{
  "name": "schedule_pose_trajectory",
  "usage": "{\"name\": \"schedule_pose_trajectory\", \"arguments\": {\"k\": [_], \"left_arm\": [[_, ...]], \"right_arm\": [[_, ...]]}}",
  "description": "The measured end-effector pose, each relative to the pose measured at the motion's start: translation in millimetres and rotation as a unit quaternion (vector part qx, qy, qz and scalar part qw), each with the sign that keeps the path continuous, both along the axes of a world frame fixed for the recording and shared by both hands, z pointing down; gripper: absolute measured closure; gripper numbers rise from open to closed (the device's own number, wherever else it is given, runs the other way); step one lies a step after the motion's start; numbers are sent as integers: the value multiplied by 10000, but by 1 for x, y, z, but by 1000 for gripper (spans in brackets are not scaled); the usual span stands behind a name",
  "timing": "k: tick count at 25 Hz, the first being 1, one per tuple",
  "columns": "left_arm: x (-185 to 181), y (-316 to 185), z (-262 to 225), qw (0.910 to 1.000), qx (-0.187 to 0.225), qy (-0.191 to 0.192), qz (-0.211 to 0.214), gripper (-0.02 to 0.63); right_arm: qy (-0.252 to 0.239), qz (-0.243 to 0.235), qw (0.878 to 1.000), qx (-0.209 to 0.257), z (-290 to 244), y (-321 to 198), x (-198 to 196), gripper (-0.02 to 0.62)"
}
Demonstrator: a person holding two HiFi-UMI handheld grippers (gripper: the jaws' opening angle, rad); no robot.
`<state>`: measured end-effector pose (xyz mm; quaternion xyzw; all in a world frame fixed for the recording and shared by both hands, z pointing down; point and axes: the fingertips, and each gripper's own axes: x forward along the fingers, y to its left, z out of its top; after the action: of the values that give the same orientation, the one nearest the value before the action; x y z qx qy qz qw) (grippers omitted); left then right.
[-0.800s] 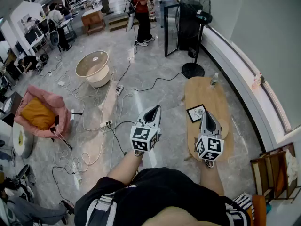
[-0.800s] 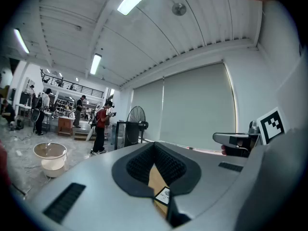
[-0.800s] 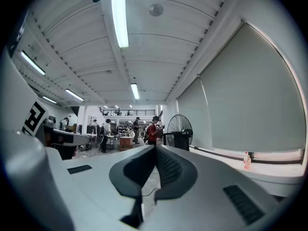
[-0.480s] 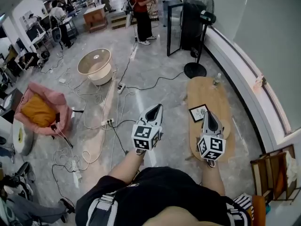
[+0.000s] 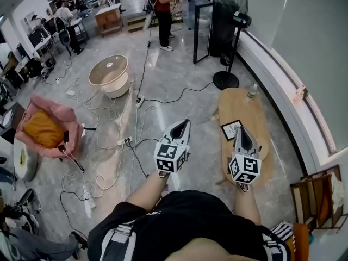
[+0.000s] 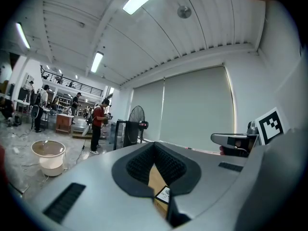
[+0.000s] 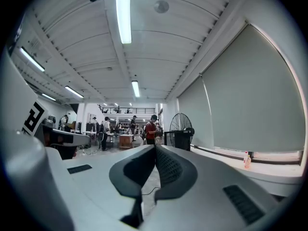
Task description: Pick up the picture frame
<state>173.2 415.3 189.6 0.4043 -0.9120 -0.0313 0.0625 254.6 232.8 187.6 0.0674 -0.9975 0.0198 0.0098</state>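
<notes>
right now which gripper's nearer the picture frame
Right. The right gripper hovers over the oval wooden table beside the black picture frame; the left gripper is leftward, over the floor.

Table (image 5: 240,109) top lies open around the picture frame (image 5: 232,130); only a bottle (image 5: 252,92) stands at its far end, fan (image 5: 226,79) beyond.

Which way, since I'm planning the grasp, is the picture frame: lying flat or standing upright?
Lying flat. The head view shows the picture frame face up on the oval wooden table, its whole front visible from above.
</notes>
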Motion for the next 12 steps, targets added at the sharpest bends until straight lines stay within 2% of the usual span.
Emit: {"name": "schedule_pose_trajectory", "arguments": {"k": [12], "left_arm": [[-23, 53, 12, 9998, 92, 71, 184, 586]], "right_arm": [[31, 336, 9994, 33, 8, 46, -14, 578]]}}
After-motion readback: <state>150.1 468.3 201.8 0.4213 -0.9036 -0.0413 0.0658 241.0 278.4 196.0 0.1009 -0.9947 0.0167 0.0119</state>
